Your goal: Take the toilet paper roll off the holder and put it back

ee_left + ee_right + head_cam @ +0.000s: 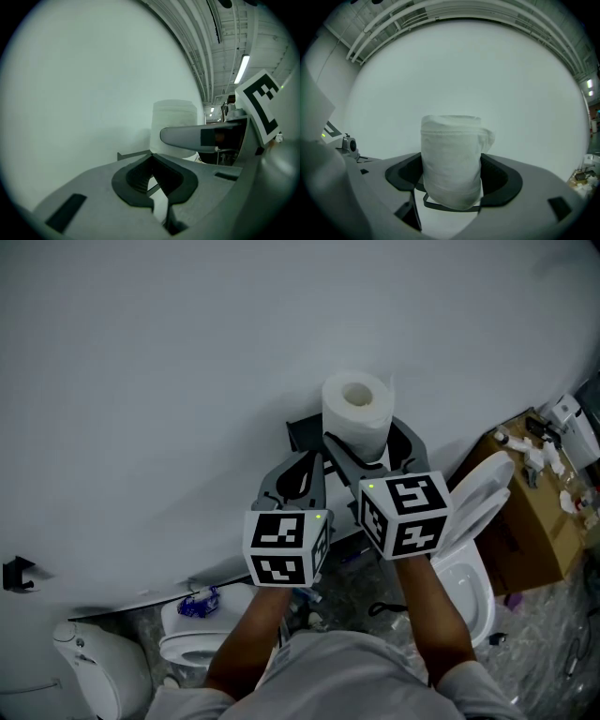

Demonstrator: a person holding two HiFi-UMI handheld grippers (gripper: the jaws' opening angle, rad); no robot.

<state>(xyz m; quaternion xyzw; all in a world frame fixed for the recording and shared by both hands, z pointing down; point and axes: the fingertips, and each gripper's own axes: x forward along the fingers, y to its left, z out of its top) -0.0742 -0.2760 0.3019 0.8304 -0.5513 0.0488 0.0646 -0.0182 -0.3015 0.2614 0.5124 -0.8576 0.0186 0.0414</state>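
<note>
Right gripper point(452, 183) clasps toilet roll point(451, 150), left gripper point(151, 163) closed

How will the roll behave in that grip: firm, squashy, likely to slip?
Probably soft and light: the roll looks wrinkled where the right gripper closes its jaws on it, so squeezing hard may dent it. Its papery surface likely resists slipping. The loose flap may unwind, and laid sideways the cylinder could roll.
</note>
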